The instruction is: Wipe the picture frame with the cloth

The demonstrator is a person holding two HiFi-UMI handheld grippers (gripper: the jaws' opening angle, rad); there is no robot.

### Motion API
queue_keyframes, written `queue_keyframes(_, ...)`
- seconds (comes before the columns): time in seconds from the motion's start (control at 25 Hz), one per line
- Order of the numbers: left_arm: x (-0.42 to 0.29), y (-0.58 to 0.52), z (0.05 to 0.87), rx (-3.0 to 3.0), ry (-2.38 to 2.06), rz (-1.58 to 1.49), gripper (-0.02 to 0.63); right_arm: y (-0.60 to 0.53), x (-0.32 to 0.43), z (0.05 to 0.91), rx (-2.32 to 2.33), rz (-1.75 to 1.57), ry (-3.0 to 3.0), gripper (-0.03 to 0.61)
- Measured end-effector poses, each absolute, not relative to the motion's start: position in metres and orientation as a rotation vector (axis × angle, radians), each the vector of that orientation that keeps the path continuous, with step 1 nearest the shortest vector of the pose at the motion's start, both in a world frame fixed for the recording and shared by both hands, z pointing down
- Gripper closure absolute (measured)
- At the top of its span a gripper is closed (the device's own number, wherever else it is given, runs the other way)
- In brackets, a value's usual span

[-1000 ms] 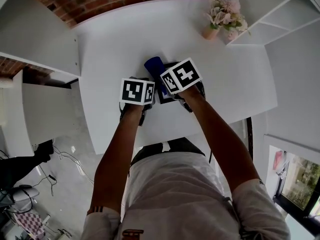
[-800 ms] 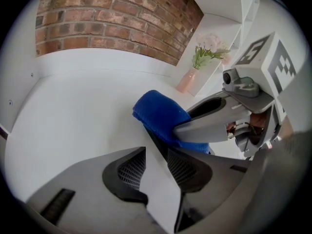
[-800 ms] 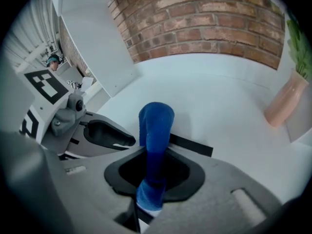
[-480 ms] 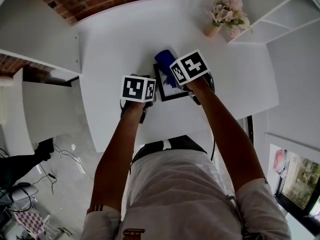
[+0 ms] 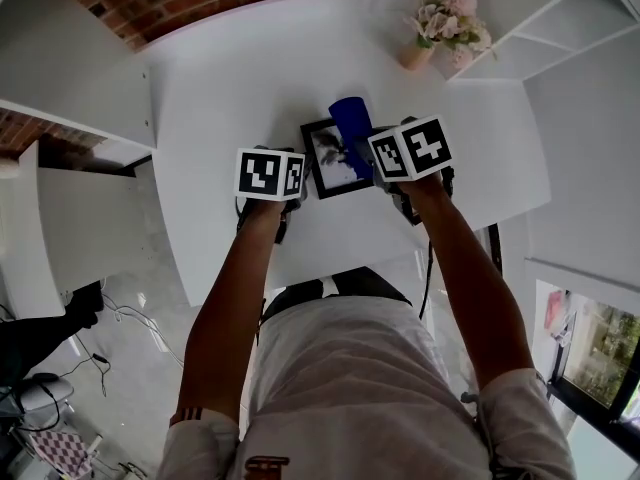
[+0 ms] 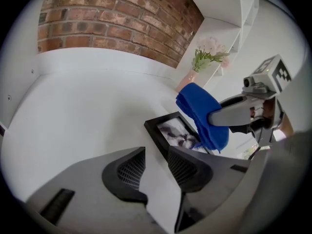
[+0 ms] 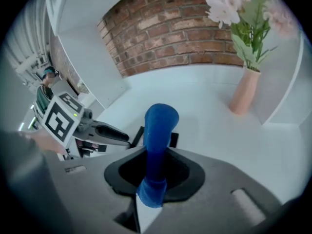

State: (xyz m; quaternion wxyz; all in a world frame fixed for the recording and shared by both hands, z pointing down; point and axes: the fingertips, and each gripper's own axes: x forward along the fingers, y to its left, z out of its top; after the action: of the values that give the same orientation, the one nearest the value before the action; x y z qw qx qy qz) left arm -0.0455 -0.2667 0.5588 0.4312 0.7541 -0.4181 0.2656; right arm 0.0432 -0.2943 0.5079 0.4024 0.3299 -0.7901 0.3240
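A black picture frame (image 5: 333, 158) with a dark flower print lies flat on the white table (image 5: 230, 78). My right gripper (image 5: 385, 163) is shut on a rolled blue cloth (image 5: 350, 120), which hangs over the frame's far right part. In the right gripper view the cloth (image 7: 158, 130) rises between the jaws of the right gripper (image 7: 155, 179), hiding most of the frame (image 7: 173, 139). My left gripper (image 6: 156, 167) is open just left of the frame (image 6: 178, 133), with only bare table in its narrow gap. The cloth (image 6: 202, 113) shows there too.
A pink vase of flowers (image 5: 440, 23) stands at the table's far right corner, also in the right gripper view as the vase (image 7: 248, 82). White shelving (image 5: 560, 28) is to the right, a brick wall (image 6: 112, 23) behind. The table's near edge (image 5: 300, 268) is by my body.
My right gripper has carried the blue cloth to the right and slightly away, uncovering most of the frame. The left gripper has stayed by the frame's left side.
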Motion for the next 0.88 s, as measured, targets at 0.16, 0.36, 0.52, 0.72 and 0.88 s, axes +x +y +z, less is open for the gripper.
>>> queue_keyframes(0.16,-0.045,-0.267,0.559,1.886,-1.035,0.656,0.473,-0.270,0.011,0.498,0.761,0.903,-2.069,0.503)
queue_keyframes(0.36,-0.045,-0.266,0.559,1.891,-1.029,0.646,0.472,-0.253,-0.013,0.517,0.718,0.959,-2.040,0.503)
queue_keyframes(0.52,-0.045,-0.267,0.559,1.892,-1.025,0.636,0.469,-0.255,-0.015,0.533,0.736,0.973,-1.993,0.503)
queue_keyframes(0.72,-0.045,-0.267,0.558,1.897,-1.030,0.629,0.469,-0.261,-0.011,0.544,0.743,0.914,-1.943,0.503)
queue_keyframes(0.88,-0.045,-0.267,0.558,1.899,-1.031,0.627,0.469,-0.268,0.007,0.544,0.777,0.871,-1.916,0.503)
